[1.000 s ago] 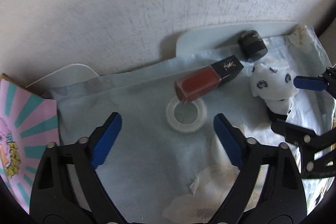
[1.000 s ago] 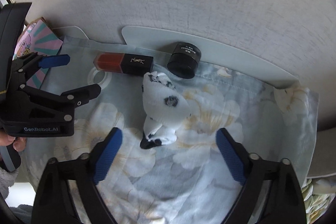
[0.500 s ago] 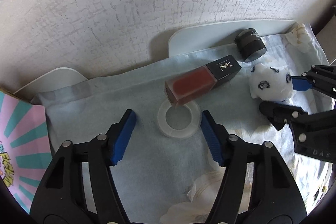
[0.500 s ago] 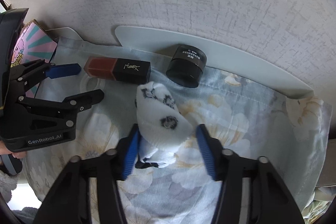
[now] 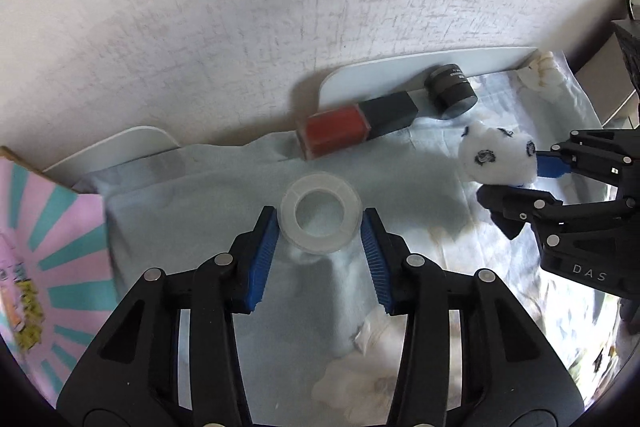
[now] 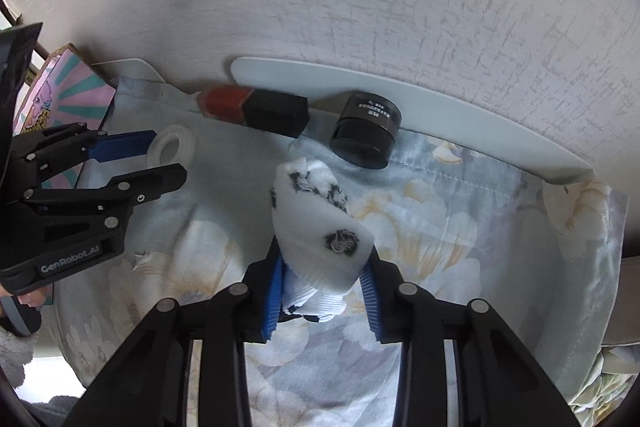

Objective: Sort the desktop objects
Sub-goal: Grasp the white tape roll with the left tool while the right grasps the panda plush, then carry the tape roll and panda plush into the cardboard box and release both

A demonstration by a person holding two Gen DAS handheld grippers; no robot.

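A clear tape roll (image 5: 320, 247) lies on a pale blue floral cloth (image 5: 200, 211). My left gripper (image 5: 318, 219) is closing, and both blue pads press its sides; the cloth bunches up under it. The roll (image 6: 188, 149) and the left gripper (image 6: 168, 155) also show at the left of the right wrist view. A white sock with black marks (image 6: 316, 211) stands up from between my right gripper's (image 6: 324, 263) closing pads, which squeeze its lower part. In the left wrist view the sock (image 5: 492, 157) sits in the right gripper (image 5: 512, 179).
A red bottle with a black cap (image 5: 352, 131) and a black jar (image 5: 452, 89) lie by a white board (image 5: 380, 75) against the textured wall. A pink and teal card (image 5: 52, 227) sits at the left. A hand holds the left gripper's handle (image 6: 24, 303).
Both grippers went from wide open to closed, the left around the tape roll, the right on the sock. The red bottle rolled back toward the wall. The cloth bunched up under the roll.
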